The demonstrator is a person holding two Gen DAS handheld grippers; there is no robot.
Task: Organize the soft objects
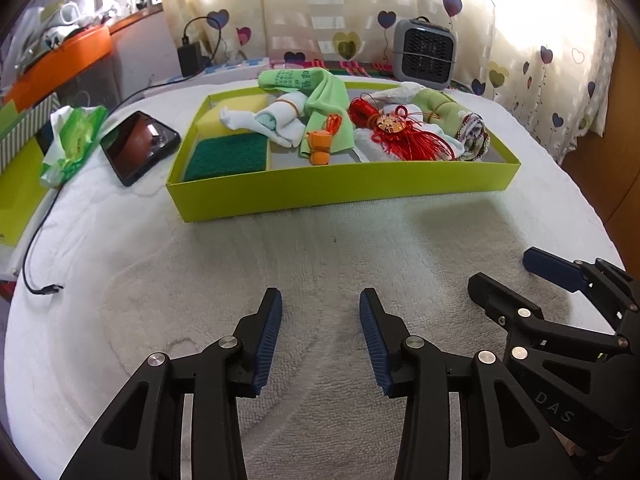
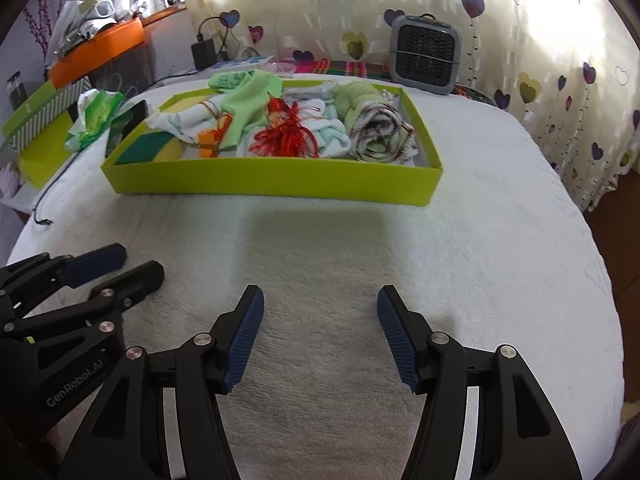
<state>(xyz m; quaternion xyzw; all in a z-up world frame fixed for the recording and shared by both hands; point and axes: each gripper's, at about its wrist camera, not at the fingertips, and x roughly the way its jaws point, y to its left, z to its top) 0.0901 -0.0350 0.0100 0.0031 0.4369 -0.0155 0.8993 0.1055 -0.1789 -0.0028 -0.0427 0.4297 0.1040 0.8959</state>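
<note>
White towelling covers the table [image 1: 320, 248], with heart-printed curtains [image 1: 532, 40] hanging behind it. On that cloth sits the shallow lime-green cardboard box [image 1: 340, 188], the landmark for everything else.

Both tools hang on the near side of the box, well apart from it, angled down toward bare towelling. The left gripper [image 1: 320, 336] has its blue ribbed pads spread with nothing between them; the right gripper [image 2: 320, 328] stands wider still, also empty. Each shows at the edge of the other's view, side by side and close together.

Inside the box, the soft things lie jumbled: a green scouring sponge with a yellow foam body [image 1: 228, 156] at its left end, a white sock bundle bound with a rubber band [image 1: 276, 120] beside that, a pale green cloth [image 1: 328, 116] draped over the far wall, a small orange stuffed toy [image 1: 320, 146] near the front wall, a red tasselled knot ornament [image 1: 396, 132] in the middle, and a rolled green-and-patterned towel [image 2: 380, 132] at the right end.

Left of the box lie a black smartphone [image 1: 140, 146] and a green tissue packet [image 1: 72, 140]; behind it stands a grey square fan [image 1: 424, 54].
</note>
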